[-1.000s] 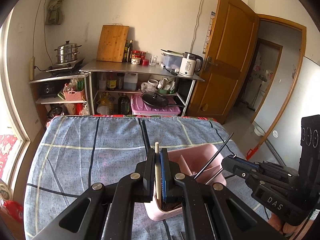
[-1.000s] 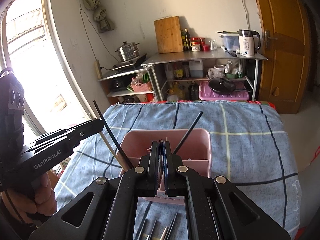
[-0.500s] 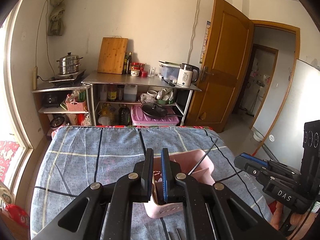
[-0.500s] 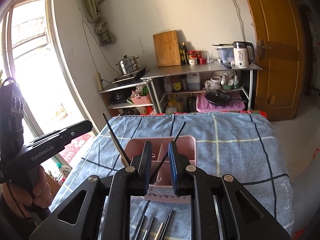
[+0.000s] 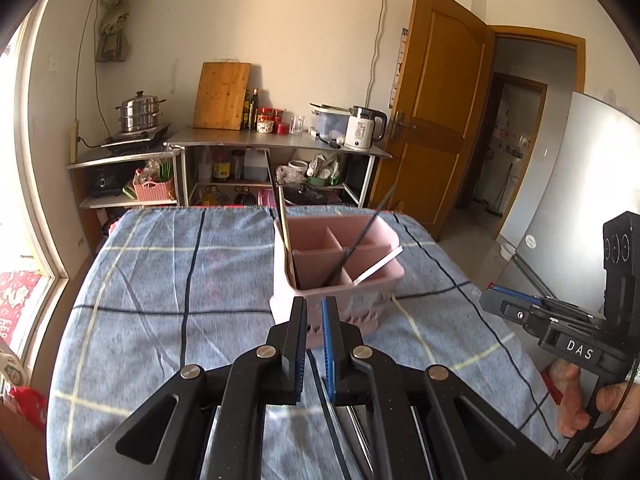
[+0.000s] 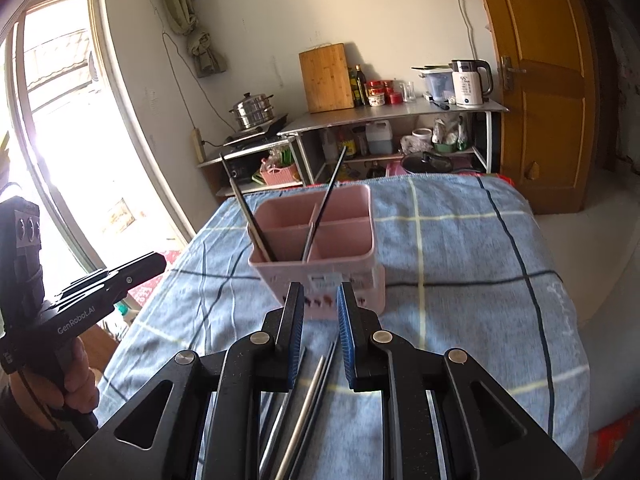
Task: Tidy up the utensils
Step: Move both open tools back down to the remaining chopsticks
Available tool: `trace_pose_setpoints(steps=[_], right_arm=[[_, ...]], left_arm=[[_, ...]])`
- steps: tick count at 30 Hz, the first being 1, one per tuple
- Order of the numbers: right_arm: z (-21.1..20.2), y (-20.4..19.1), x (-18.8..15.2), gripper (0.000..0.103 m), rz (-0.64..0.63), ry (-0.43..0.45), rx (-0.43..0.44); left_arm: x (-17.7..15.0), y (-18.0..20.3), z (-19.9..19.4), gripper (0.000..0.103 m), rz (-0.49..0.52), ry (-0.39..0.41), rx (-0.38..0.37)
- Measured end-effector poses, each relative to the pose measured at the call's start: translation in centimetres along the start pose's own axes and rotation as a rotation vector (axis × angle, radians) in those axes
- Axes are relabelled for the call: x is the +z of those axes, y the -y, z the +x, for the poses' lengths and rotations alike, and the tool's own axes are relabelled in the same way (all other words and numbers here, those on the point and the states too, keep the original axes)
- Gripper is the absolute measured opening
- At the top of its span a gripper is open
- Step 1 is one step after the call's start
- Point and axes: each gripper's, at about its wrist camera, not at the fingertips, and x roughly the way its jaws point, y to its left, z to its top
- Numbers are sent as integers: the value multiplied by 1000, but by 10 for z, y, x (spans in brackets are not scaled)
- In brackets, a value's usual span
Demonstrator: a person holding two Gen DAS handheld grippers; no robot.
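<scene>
Right wrist view: loose chopsticks (image 6: 312, 392), one metallic, lie on the checked cloth (image 6: 460, 248) at lower centre, beneath the right gripper (image 6: 319, 290). The left wrist view shows these only as slivers behind its own jaws, but adds the open door (image 5: 436, 120) at upper right.

The pink utensil holder (image 5: 352, 300) stands on the cloth-covered tabletop just above the left gripper (image 5: 312, 304), apart from both jaw sets. A wooden chopstick (image 5: 286, 232) leans at its left wall; a black chopstick (image 5: 360, 236) leans across its middle.

Left jaws: nearly closed, empty. Right jaws: have just been opening, moderately parted, empty.

One second earlier the left jaws clamped the wooden chopstick over the holder, and both grippers were closer to the holder
</scene>
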Motion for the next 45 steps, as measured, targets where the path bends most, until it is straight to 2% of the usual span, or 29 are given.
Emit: trace_pose_setpoints(steps=[14,26,31,36,45], right_arm=[[-28,-4,-57,18,-11,-43,-21],[-20,-2,-84,18,4,-108,-28],[-13,-5,-86,18,-1,-127,-18],[-2,-6,-89,18,-1,-152,-9],[17,-4,-94,18,-2,-196,-1]], left_arm=[[-69,10,-23,7,-36,-39,-41],[-93,6,-19,7,-62,-90,-36],[-96,5,-7,7,-69,-119,-37],[-99,3,11,15,-74,-157,-43],[-104,4,53,15,-79,-223,-54]])
